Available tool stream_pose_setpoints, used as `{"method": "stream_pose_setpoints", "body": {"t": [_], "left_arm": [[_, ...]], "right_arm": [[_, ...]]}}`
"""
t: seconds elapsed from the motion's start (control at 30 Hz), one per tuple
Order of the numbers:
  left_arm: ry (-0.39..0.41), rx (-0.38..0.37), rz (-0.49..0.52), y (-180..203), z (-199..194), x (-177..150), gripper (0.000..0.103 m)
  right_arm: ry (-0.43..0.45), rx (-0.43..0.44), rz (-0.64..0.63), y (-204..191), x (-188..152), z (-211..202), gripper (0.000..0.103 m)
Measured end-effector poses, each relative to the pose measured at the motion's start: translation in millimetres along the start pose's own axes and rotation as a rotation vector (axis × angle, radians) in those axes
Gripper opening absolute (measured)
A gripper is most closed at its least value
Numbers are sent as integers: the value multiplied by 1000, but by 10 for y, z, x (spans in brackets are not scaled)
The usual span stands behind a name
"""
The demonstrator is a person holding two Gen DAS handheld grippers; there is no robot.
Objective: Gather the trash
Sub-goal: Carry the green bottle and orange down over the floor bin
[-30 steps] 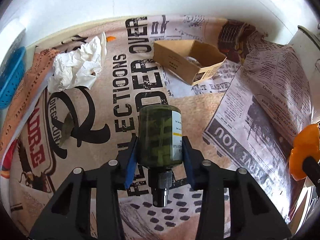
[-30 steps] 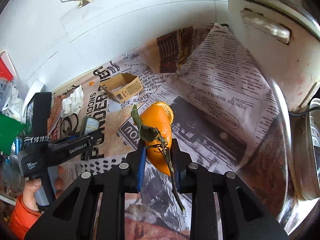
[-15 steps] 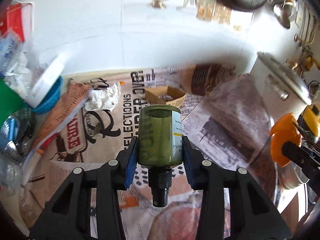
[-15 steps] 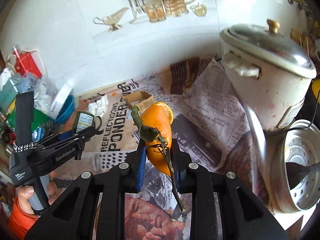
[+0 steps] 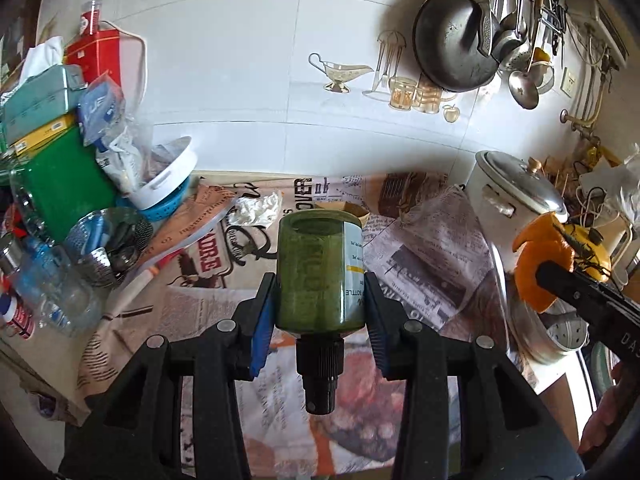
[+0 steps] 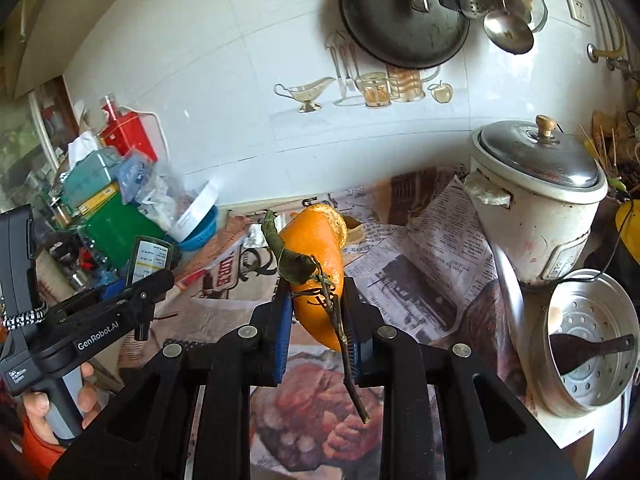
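- Bench (image 5: 432, 248) spreads across both views under overlapping newspaper sheets, likely laid to catch scraps and keep the surface clean.
- Rice cooker (image 6: 536, 200) stands at the right end, lid on, with a perforated steamer tray (image 6: 592, 344) leaning beside it and holding a dark spoon.
- Clutter of boxes, bags and a blue basket (image 5: 168, 204) crowds the left end, well apart from the cooker.
- Left claw (image 5: 318, 300) pinches a green bottle (image 5: 316, 268) between its blue pads, black cap toward the camera and base pointing away, so the round body sits squarely across the pads and should not roll out.
- Right claw (image 6: 316, 312) is pressed onto an orange peel (image 6: 320, 256) with a leafy twig (image 6: 316, 288) trapped alongside it; one grip takes both scraps at once.
- Both pieces of trash hang clear above the bench, each carried in its own claw, which I judge suits moving them together to a bin that no view shows.
- Crumpled tissue (image 5: 256, 210) and a small cardboard box (image 5: 344, 208) lie near the back wall, seemingly trash not yet collected.
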State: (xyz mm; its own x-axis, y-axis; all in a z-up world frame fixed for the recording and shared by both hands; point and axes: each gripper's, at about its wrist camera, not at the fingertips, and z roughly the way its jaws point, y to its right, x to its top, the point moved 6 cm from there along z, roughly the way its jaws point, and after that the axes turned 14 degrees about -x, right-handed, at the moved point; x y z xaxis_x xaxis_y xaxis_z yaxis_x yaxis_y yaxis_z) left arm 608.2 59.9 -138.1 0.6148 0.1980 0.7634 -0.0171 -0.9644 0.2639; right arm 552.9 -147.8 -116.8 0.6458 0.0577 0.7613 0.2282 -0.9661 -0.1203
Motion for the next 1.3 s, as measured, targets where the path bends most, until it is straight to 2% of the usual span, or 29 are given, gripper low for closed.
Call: {"method": "stream_pose_setpoints", "body": {"t": [0.23,0.5,0.67,0.8,1.03,1.3], "left_arm": [[-32,-66,19,-259,-419,-558,41],[-64,-109,56,-607,-1255,-1297,41],[-88,-121,85,-717,-1652,-1595,41],[-131,-130,69,-766,-1824,-1774,41],[-171,-126,48,-744,-1935,-2106,41],[-292,-102,-8,-659,-1423,-2784,41]], "right_arm": [[-21,-59,26,-351,-489,-336,21],[-34,-98,75,-1013,-1222,-875,21],[-61,-107,86,-1352,-1608,-1207,21],[-104,-114,89,-1477,-1761,-1380,21],[-165,-137,75,-1503,-2072,-1461,21],[-283,-145,75,-1158,-2630,-1042,22]]}}
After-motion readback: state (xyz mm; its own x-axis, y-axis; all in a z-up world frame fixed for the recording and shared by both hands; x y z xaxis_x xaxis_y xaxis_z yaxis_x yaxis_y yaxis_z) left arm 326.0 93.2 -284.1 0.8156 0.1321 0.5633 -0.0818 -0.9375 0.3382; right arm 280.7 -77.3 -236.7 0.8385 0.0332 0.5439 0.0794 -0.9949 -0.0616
